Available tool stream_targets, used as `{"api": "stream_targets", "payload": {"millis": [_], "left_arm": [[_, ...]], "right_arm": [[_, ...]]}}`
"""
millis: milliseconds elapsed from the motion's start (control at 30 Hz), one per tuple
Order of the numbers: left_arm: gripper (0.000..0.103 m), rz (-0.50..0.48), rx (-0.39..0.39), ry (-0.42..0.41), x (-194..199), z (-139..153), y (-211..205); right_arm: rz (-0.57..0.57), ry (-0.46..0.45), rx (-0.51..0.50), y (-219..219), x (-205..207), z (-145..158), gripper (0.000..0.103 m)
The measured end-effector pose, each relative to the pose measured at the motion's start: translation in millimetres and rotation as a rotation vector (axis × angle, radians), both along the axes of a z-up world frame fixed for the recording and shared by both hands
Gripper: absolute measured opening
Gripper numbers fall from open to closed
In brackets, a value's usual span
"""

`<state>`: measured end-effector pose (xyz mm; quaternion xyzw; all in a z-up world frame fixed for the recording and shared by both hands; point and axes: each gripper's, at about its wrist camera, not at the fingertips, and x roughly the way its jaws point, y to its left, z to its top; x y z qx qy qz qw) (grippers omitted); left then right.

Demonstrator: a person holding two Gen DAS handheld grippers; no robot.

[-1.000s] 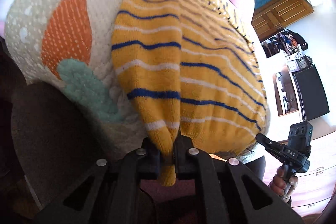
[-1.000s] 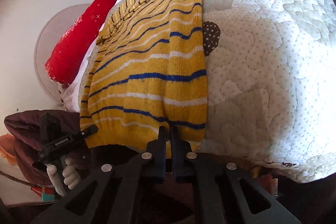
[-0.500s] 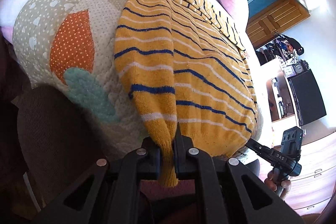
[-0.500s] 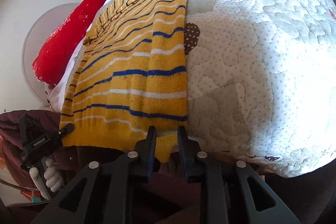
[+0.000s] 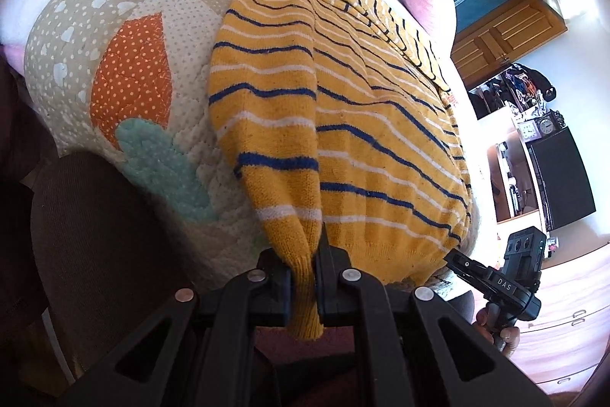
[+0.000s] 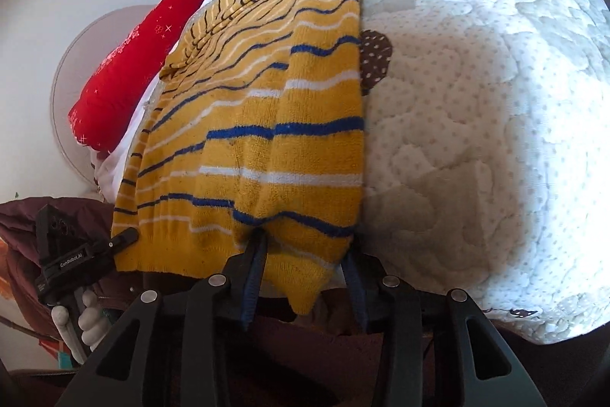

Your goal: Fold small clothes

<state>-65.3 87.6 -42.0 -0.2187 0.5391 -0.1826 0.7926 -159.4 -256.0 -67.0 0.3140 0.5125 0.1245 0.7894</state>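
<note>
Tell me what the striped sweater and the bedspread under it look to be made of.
Striped sweater: knitted yarn, probably wool or acrylic; fuzzy matte surface, ribbed cuff pinched in the left gripper.
Bedspread: quilted padded cotton-like fabric, matte; puffy stitched contours, printed dots and sewn-on colored patches.

Sweater (image 5: 343, 124) far sleeve bunched, shape unclear; quilt (image 6: 476, 140) glare-washed at right; clock (image 5: 546, 126) too small to read
</note>
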Motion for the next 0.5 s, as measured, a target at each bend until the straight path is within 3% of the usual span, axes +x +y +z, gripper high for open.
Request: {"api": "stream_targets", "payload": {"millis": [33, 67, 300, 500], "left_arm": [[0.009, 0.001, -0.001, -0.001, 0.0, 0.5, 0.5], [0.009, 0.003, -0.007, -0.001, -0.5, 1.2, 2.0], [0.009, 0.009, -0.076, -0.021, 10.0, 23.3, 6.1], [0.009, 0.031, -0.090, -0.102, 52.1, 61.8, 1.2]], "right_arm": [[0.005, 0.000, 0.001, 1.7, -0.6, 0.6, 0.019], [0.011, -0.002, 0.016, 2.8, -1.4, 2.1, 0.009], [0.010, -0.131, 0.033, -3.7, 0.2, 59.9, 0.009], [-0.006, -0.235, 0.011, -13.9, 56.9, 104.2, 0.009]]}}
